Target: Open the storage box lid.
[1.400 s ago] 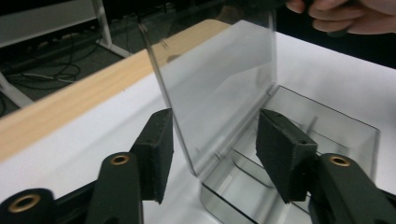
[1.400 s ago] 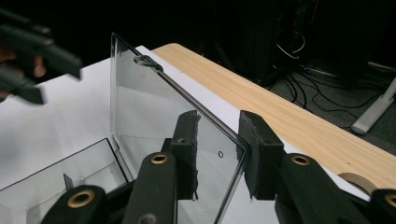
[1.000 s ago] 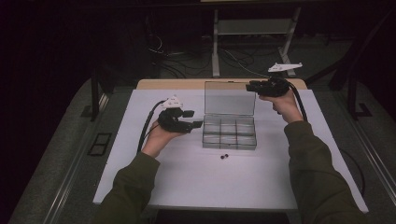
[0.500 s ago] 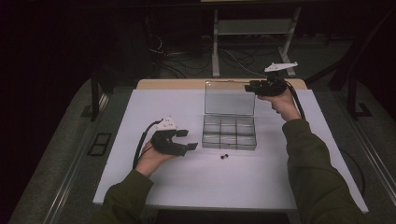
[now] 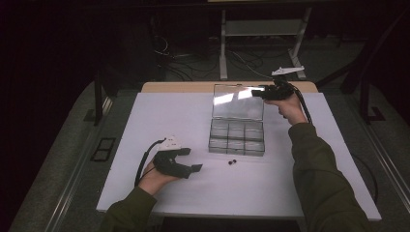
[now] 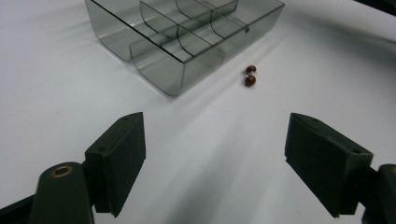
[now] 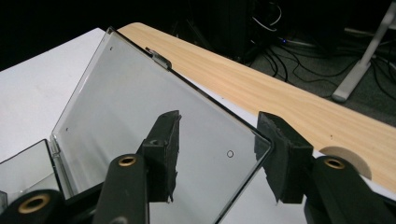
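Observation:
A clear plastic compartment box (image 5: 236, 138) stands mid-table with its lid (image 5: 238, 101) raised upright. Two small dark red beads (image 5: 232, 162) lie on the white table just in front of it, also seen in the left gripper view as beads (image 6: 251, 77) beside the box (image 6: 187, 37). My left gripper (image 5: 192, 159) hovers low at the near left, pointing at the beads. Its jaws have just been opening and hold nothing (image 6: 217, 126). My right gripper (image 5: 261, 92) is at the lid's top right corner. Its jaws have just been opening and straddle the lid (image 7: 140, 116) corner loosely (image 7: 217, 135).
The white table top (image 5: 145, 121) lies on a wooden board (image 7: 280, 88) whose far edge shows behind the box. Cables and a metal stand leg (image 5: 223, 43) are on the dark floor beyond. A floor socket plate (image 5: 102, 149) sits left of the table.
My left gripper has moved away from the box toward the near left and dropped lower, its jaws wider. The right gripper has stayed at the lid's corner, shifting slightly.

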